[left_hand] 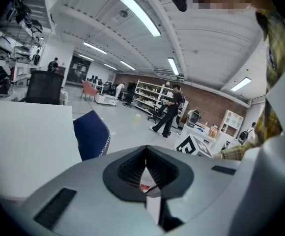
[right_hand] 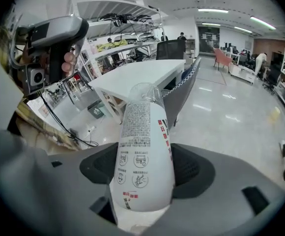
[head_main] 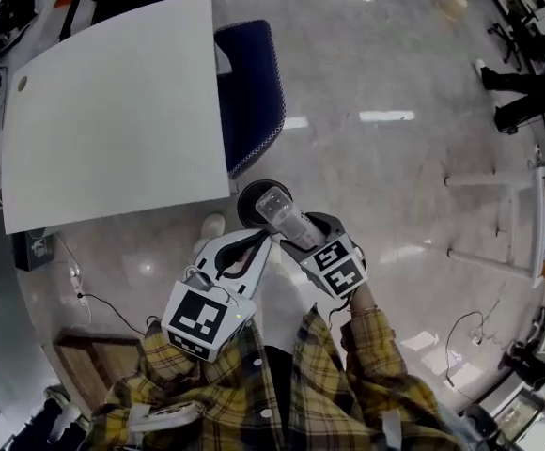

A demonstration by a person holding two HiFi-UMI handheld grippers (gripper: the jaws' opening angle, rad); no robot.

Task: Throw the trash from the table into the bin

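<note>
My right gripper (head_main: 301,233) (right_hand: 142,181) is shut on a clear plastic bottle (head_main: 284,214) (right_hand: 143,156) with a white printed label, held by its lower body. In the head view the bottle's far end hangs over a dark round bin (head_main: 250,203) on the floor by the table's near corner. My left gripper (head_main: 261,244) (left_hand: 145,154) sits just left of the bottle with its jaws closed together and nothing held. The white table (head_main: 113,111) (right_hand: 137,73) shows a bare top.
A blue chair (head_main: 254,92) (left_hand: 91,139) stands at the table's right edge. Cables (head_main: 94,299) and a power strip lie on the floor to the left. A white rack (head_main: 507,214) stands at the right, and a person (left_hand: 171,109) walks far off.
</note>
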